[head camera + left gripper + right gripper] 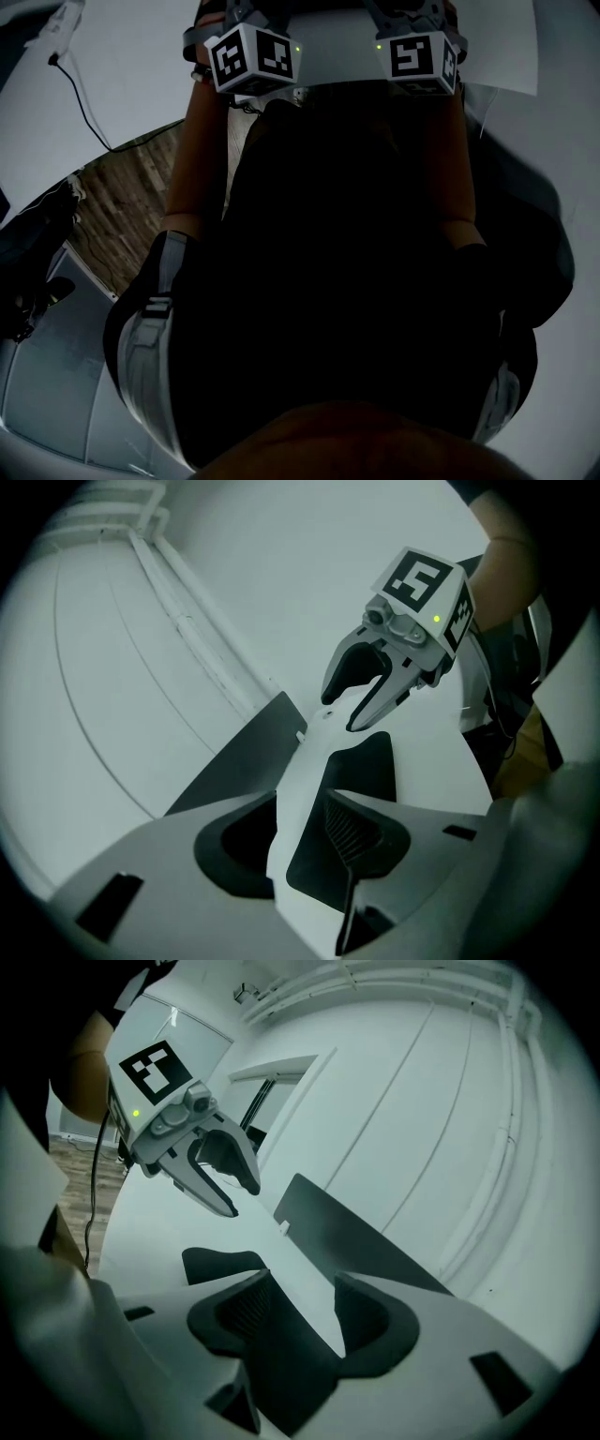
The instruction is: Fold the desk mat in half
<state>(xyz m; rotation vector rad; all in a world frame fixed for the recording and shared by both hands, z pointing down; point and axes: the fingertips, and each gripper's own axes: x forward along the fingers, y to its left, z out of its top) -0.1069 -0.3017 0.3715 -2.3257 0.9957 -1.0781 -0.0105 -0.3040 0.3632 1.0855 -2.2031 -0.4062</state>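
- The desk mat (412, 761) is raised across the top of the head view. Its white face is toward the cameras and its near edge runs through both tools.
- The left gripper (300, 806) is part open, with the mat's edge between its jaws and the pads not pressing on it.
- The right gripper (302, 1281), at the upper right of the left gripper view, is also open around that same edge.
- Past the mat's far edge a dark band (366, 1237) crosses mid-frame, and open room lies beyond it up to a pale wall (441, 1101).
- At the head view's left there is wooden floor (122, 197), with a black cable (84, 112) above it.
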